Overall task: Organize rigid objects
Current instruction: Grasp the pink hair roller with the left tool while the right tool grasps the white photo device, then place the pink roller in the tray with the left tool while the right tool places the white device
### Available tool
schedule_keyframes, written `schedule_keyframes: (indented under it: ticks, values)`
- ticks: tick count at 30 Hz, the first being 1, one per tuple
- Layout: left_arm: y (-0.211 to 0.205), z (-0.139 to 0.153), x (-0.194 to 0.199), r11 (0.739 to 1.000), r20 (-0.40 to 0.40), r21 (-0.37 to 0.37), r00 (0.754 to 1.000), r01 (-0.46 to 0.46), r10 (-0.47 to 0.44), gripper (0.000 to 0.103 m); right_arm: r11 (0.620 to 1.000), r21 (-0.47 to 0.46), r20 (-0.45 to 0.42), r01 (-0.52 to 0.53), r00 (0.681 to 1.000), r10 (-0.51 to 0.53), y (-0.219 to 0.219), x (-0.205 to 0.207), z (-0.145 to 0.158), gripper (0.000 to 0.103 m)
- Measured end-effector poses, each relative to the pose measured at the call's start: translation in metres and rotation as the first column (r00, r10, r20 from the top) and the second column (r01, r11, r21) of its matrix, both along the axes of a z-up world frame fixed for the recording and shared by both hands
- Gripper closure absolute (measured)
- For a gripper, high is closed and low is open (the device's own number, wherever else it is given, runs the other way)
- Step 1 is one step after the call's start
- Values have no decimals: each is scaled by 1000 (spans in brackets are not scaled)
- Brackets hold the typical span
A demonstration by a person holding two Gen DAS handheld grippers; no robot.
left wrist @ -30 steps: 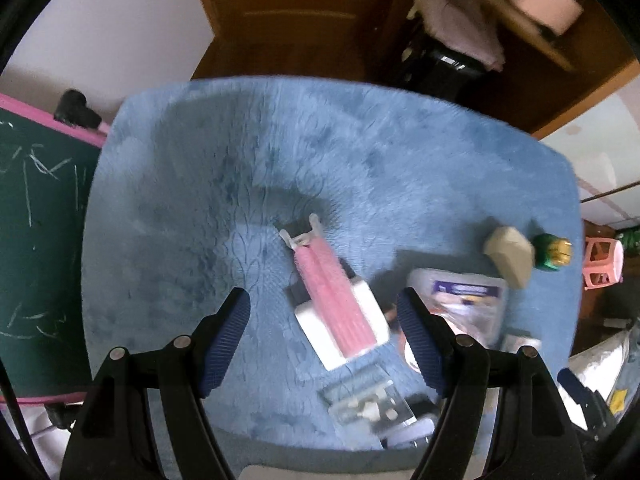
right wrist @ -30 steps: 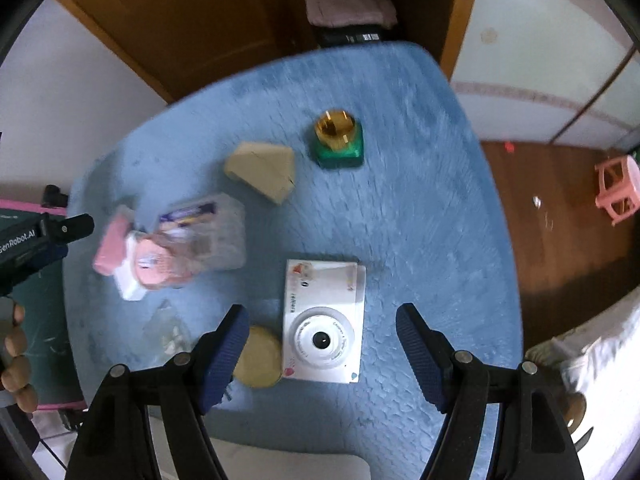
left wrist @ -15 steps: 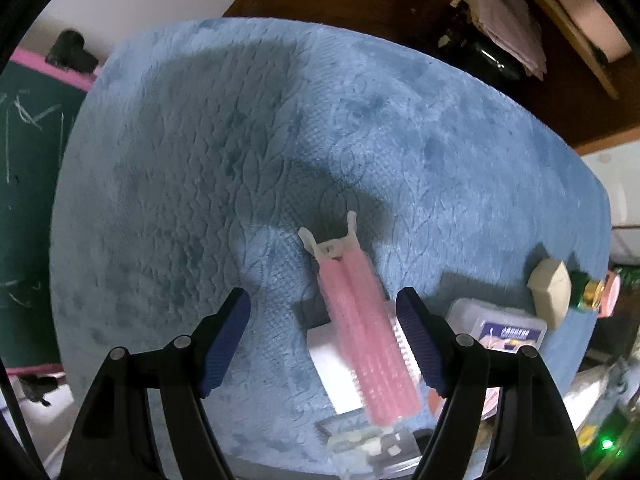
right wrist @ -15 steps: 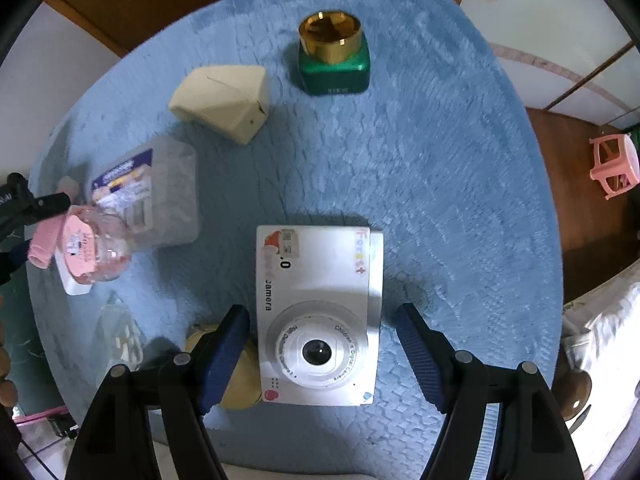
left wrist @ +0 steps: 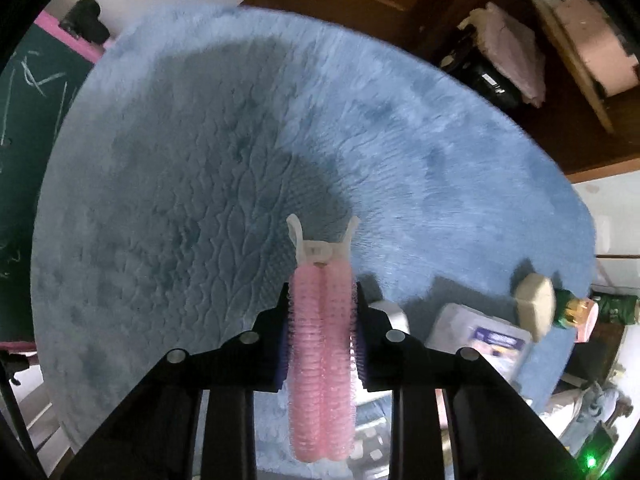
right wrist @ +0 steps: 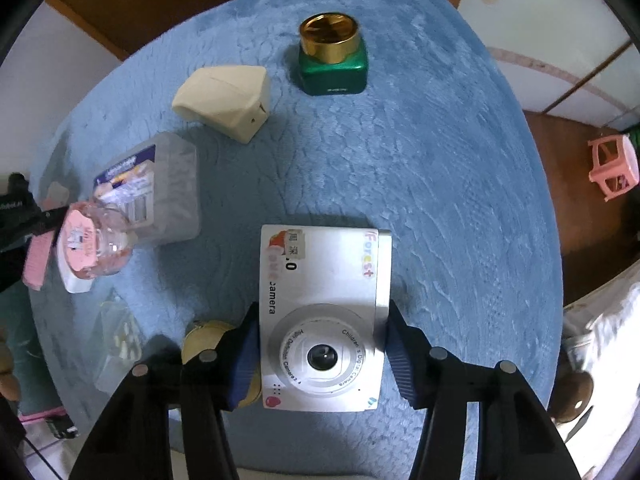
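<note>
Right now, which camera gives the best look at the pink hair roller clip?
The left wrist view. The pink hair roller clip fills the centre there, clamped between the left gripper's fingers, white handles pointing away. The right wrist view shows only a pink sliver at the far left edge, partly hidden behind a small pink-capped bottle.

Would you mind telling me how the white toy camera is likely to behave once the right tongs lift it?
The camera looks like a stiff plastic slab, so it probably won't flex. The right tongs pinch only its lens end, so the far end may droop or pivot. Its smooth sides could slip, though the ribbed pads should help. It is likely light for its size.
</note>
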State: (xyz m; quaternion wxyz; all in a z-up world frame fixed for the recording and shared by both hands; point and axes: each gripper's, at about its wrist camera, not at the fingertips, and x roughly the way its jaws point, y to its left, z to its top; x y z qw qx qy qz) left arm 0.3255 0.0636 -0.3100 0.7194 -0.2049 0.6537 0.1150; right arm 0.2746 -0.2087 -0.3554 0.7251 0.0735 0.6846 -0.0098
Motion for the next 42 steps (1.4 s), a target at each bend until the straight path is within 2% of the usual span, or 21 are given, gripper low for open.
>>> schedule_keyframes:
  ticks: [5,10,12,17,21,23,26,29,33,38,42]
  values:
    - [-4,51,-23,998,94,18,993,67,-69,76,1000,23,64,18,998,-19,-14,-13,25,46]
    - [-18,106,-55,990,173,13,975,138,-138,76,998,69,179,10,984,-22,-24,-33,76,46]
    - [-30,127,-64,984,208,19,962,177,-177,76,997,82,230,-10,973,-9,-24,-45,100,46]
    - [-62,179,-117,958,285,52,916,280,-283,76,989,104,344,-107,937,65,-12,-76,161,46]
    - [-81,200,-156,939,321,96,882,331,-344,76,975,103,427,-198,894,136,-2,-120,204,46]
    - [-90,205,-175,930,337,124,867,345,-367,76,967,100,456,-233,875,163,2,-137,213,46]
    - [-101,206,-201,915,345,175,848,363,-403,76,956,95,481,-277,854,200,3,-162,220,46]
    - [-107,194,-219,902,326,210,842,378,-429,76,949,68,489,-308,839,238,5,-186,215,46]
    - [-113,162,-241,884,255,255,854,393,-453,76,941,35,456,-336,844,284,5,-208,189,46]
    - [-117,122,-256,886,188,261,881,382,-435,76,932,5,389,-363,859,333,9,-228,152,46]
    - [-125,101,-264,877,154,281,884,389,-442,76,910,-6,326,-415,859,394,18,-239,117,46]
